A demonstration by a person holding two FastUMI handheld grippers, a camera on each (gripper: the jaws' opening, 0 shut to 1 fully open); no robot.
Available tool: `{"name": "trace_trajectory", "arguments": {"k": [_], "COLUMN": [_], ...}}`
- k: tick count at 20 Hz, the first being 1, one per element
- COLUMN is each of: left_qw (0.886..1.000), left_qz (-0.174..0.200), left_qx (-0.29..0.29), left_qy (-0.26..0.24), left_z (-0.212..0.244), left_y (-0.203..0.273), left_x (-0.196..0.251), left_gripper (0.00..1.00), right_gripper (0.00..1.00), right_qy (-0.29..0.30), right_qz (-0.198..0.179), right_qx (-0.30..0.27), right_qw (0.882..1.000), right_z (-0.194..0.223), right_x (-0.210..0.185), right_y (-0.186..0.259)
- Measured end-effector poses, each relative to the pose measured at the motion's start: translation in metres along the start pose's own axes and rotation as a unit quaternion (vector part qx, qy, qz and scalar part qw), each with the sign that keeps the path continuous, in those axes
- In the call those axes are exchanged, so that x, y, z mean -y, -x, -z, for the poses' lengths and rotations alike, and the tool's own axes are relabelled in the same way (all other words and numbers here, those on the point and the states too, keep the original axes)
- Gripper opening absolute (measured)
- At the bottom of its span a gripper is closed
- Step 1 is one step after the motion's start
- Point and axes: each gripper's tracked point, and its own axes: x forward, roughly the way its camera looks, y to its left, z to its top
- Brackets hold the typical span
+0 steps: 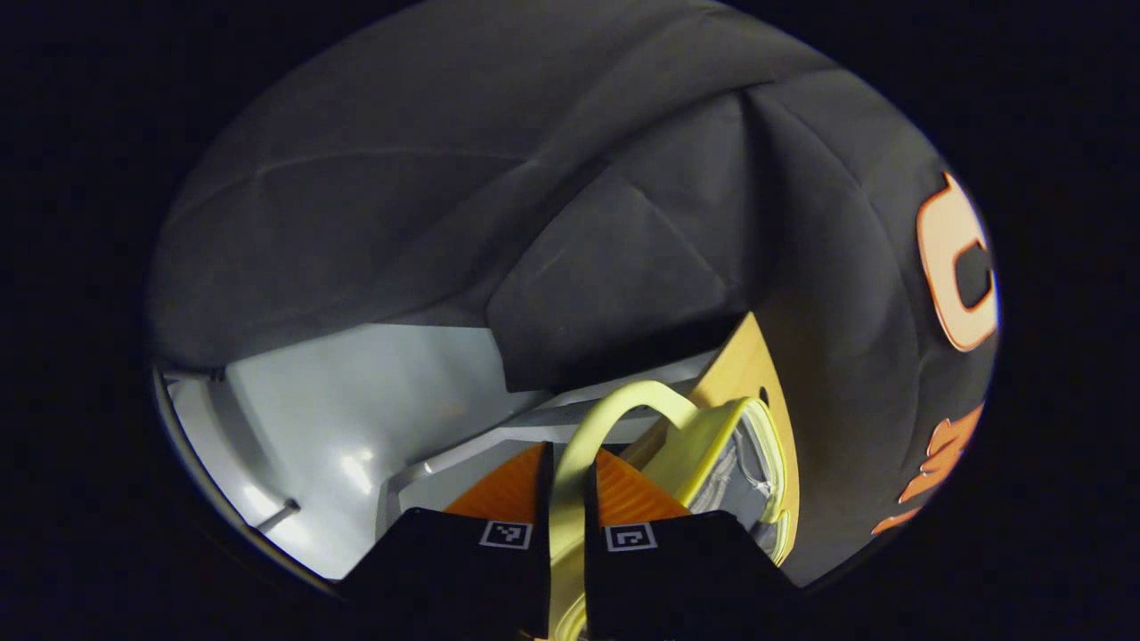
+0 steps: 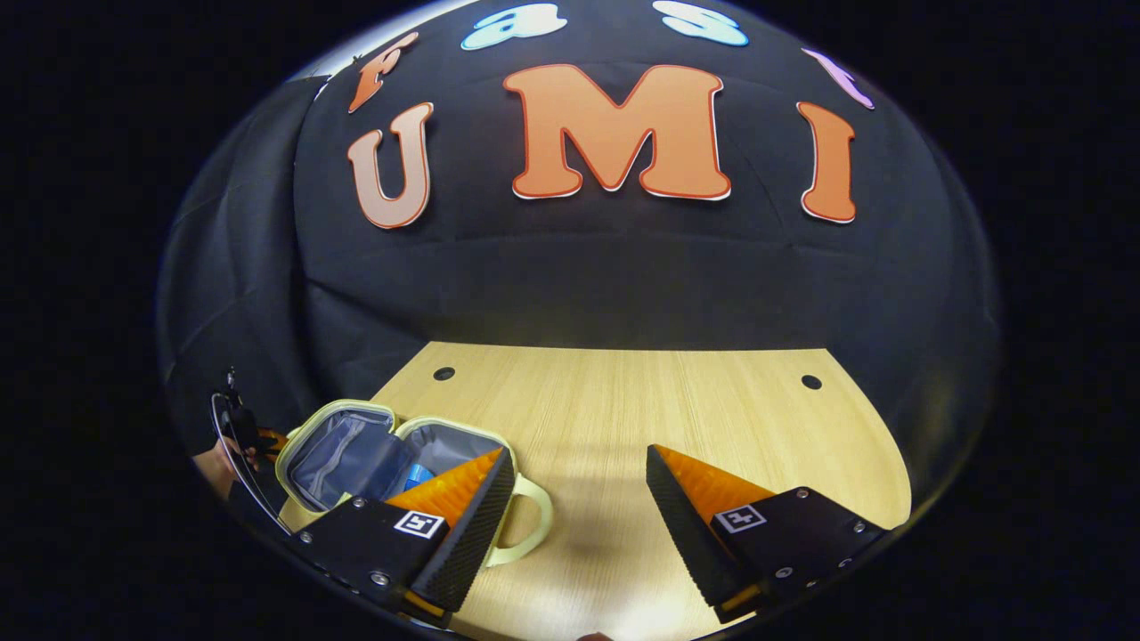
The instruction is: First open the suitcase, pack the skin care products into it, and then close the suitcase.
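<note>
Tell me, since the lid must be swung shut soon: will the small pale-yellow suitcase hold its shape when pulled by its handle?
Probably mostly: the small pale-yellow suitcase stands open, keeping its shape. Its looped handle, pinched by the left hand-held gripper, looks thin and may flex.

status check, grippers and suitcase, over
Left gripper shut on pale yellow suitcase handle. Right gripper open, empty, over wooden table. Pale yellow suitcase open, blue item inside. Nothing in the way.

Pale yellow suitcase (image 2: 392, 463), grey lining
</note>
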Motion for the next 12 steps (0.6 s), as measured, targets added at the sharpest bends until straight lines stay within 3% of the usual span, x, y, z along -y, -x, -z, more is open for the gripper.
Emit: {"name": "trace_trajectory", "arguments": {"k": [2, 8, 12], "left_qw": [0.999, 0.991, 0.976], "left_qz": [0.01, 0.046, 0.082], "left_qx": [0.011, 0.071, 0.107], "left_qy": [-0.031, -0.106, -0.169], "left_z": [-0.003, -0.028, -0.029], "left_y": [0.01, 0.061, 0.103], "left_x": [0.008, 0.053, 0.103], "left_gripper": [0.05, 0.05, 0.04], "right_gripper": [0.95, 0.95, 0.95], "right_qy": [0.003, 0.017, 0.031], "right_qz": [0.0, -0.011, -0.022], "right_qx": [0.004, 0.025, 0.036], "right_qw": [1.0, 0.999, 0.999], "right_z": [0.0, -0.018, -0.025], "right_x": [0.005, 0.02, 0.025], "right_y": [0.0, 0.002, 0.003]}}
